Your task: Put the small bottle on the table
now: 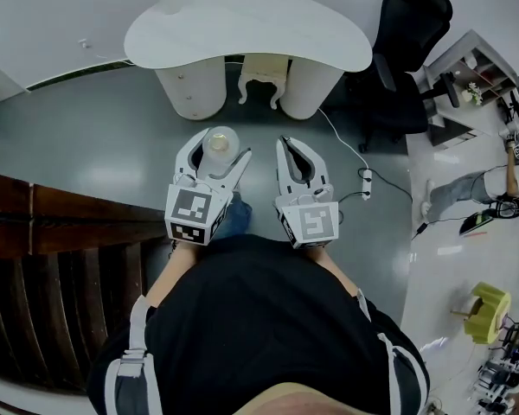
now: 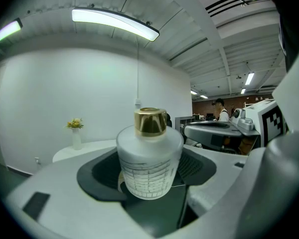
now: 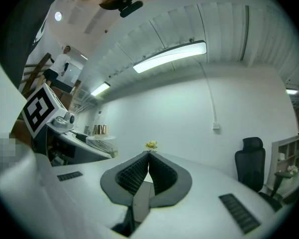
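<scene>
Room: grey floor (image 1: 112, 137) under white walls and long ceiling lights, with a black office chair (image 1: 406, 41) ahead and to the right of the right gripper and dark wooden steps (image 1: 60, 223) to the left of the left gripper.
Surface: a white, curved table (image 1: 242, 33) stands ahead of both grippers, well apart from them. Its top is bare except for a small vase of yellow flowers (image 2: 76, 133) near the far left edge.
Left gripper (image 1: 216, 152): clamped on the small bottle (image 2: 149, 163), one pad on each side of its frosted body.
Small bottle: upright between the left jaws, gold cap (image 2: 150, 121) on top, carried in the air above the floor and not yet on the table.
Reason for hold: gripping the sides and keeping it upright likely lets it be set straight down on its base.
Right gripper (image 1: 292, 158): jaws pressed together with nothing between them, held just to the right of the left gripper. It appears idle.
Stage: carrying; the bottle has yet to reach the table.
</scene>
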